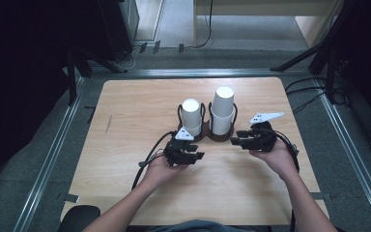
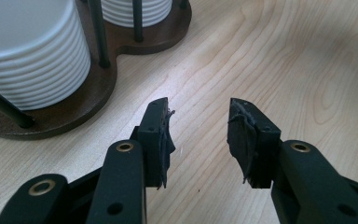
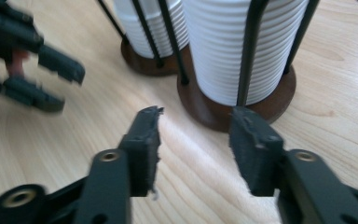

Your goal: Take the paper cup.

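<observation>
From above, two stacks of white cups stand in a dark wooden holder mid-table, with the left gripper and right gripper just before it. The left gripper view shows its jaws parted over bare table, holding nothing. The right gripper view shows its jaws apart and empty, near the holder's base.

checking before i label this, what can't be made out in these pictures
- Cup count in each stack: rims too small in the high view, cut off by the top edge in both gripper views.
- Left tool: blurred in the right gripper view.
- Holder: its posts cut off by the left gripper view's top edge.
</observation>
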The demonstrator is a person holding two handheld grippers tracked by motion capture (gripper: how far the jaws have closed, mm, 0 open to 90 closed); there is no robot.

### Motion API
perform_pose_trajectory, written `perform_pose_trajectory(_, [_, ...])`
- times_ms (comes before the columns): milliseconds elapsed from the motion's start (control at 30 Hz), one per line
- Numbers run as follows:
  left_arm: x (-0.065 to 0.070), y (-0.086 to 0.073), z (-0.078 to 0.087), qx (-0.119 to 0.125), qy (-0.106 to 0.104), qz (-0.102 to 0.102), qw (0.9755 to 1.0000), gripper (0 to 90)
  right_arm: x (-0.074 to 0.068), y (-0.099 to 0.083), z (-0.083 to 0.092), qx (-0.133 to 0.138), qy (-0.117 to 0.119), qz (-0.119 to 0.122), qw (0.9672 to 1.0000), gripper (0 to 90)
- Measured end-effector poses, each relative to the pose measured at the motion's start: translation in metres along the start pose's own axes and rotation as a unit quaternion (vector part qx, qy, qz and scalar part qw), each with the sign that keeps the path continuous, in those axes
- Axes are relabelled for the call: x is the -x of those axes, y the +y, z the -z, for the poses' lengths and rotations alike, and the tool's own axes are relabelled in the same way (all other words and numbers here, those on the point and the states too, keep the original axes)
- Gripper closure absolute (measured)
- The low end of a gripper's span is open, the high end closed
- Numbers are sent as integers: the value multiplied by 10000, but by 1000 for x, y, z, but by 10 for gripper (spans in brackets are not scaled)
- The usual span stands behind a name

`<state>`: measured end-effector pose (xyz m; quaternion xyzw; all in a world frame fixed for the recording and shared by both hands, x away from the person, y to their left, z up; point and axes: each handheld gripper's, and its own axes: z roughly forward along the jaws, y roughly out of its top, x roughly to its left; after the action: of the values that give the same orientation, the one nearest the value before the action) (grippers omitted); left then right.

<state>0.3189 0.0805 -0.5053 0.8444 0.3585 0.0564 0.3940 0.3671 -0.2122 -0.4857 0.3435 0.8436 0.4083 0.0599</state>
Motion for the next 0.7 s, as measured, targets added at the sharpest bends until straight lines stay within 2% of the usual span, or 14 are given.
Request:
perform_pose_trajectory(200, [2,0,-1,3,41,-140,9999,596,1,-2,3,17,110,19,9999,548])
perform_pose_trajectory(233, [2,0,-1,-4,22,-158,9999,598,0,-2,3,9,158,99,9998,553])
perform_pose_trajectory(267, [2,0,-1,2,10,-140,9999,600,0,-2,3,-13,200,276,9994,559])
perform_pose_trajectory(333, [1,0,-1,-23,-14,-113,9999,613,-2,-2,4,-47,142,447,9989,574])
perform_pose_trajectory(433, [1,3,2,-47,-33,-182,9998,625,-3,0,5,-52,217,354,9991,569])
perform_pose_trajectory(500, [0,4,3,-28,-19,-194,9998,644,-4,1,5,-133,213,397,9989,557])
perform_pose_trajectory(600, [-2,6,5,-66,-60,-71,9999,660,-3,3,4,-281,318,208,9989,527])
perform_pose_trajectory(700, [-5,7,5,-104,-65,51,9999,650,-4,3,3,-291,393,234,9985,477])
